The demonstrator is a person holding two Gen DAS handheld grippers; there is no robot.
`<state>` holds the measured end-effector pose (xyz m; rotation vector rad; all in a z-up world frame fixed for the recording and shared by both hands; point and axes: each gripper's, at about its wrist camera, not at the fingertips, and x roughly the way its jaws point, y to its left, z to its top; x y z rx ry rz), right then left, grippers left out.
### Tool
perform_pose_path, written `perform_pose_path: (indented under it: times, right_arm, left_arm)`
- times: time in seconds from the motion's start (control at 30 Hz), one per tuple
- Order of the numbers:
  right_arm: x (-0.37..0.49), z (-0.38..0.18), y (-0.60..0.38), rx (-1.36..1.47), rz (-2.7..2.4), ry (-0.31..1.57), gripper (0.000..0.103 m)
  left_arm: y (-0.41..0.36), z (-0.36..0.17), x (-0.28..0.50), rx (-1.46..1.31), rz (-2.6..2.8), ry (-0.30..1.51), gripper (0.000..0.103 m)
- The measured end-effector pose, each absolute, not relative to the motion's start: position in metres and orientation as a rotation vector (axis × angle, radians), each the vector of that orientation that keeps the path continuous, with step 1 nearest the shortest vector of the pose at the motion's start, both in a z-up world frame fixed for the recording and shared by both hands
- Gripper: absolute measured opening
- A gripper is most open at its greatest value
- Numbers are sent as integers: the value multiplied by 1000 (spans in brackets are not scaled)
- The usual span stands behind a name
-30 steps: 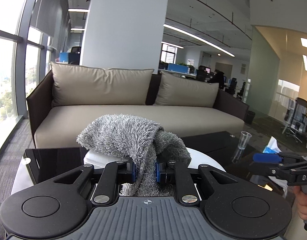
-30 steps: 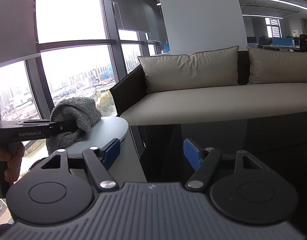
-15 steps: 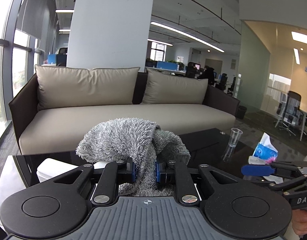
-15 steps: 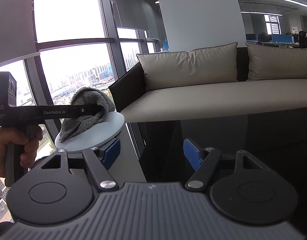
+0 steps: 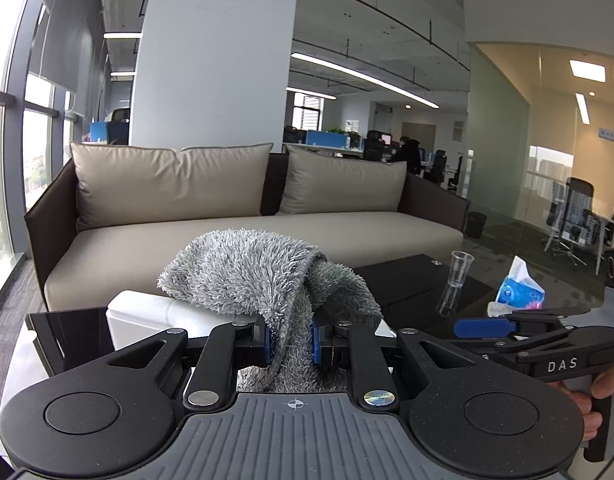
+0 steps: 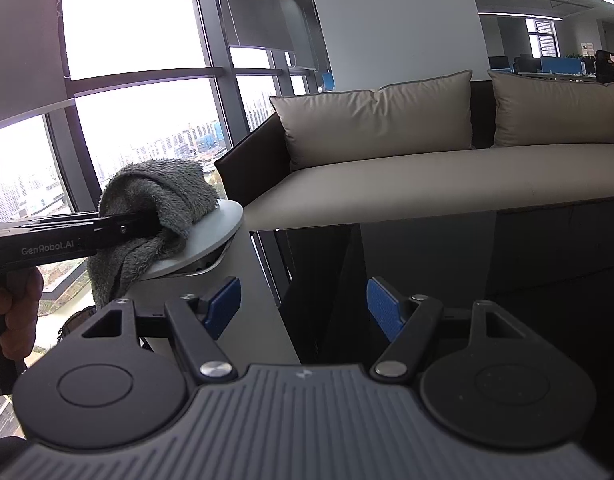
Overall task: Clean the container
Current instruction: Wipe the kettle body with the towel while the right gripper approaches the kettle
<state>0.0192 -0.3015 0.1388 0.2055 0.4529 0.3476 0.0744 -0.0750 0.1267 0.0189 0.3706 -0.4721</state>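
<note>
Wiping step: left gripper (image 5: 291, 340) clamps grey cloth (image 5: 259, 276) on white container (image 6: 203, 236), lower left; right gripper (image 6: 303, 308) open, idle. Next: steady container.

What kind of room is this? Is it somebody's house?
Probably an office lounge, not a house: a beige sofa by tall windows, with rows of desks and office chairs behind it.

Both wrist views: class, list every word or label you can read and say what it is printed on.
"DAS": side of the right gripper, seen from the left wrist.
"GenRobot.AI": side of the left gripper, seen from the right wrist.
Print on the blue tissue pack: too small to read.
Wall sign: blurred.
</note>
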Motion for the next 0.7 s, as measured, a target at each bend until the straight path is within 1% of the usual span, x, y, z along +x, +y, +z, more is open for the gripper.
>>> perform_pose_path:
  times: [0.37,0.7]
  right_arm:
    - [9,134,-287,210,375,456,73]
    - [-11,117,-260,203,397,463,74]
  left_arm:
    - [-42,130,102,-67,-394,372,16]
    - [-19,124,98,-94,-308,335,16]
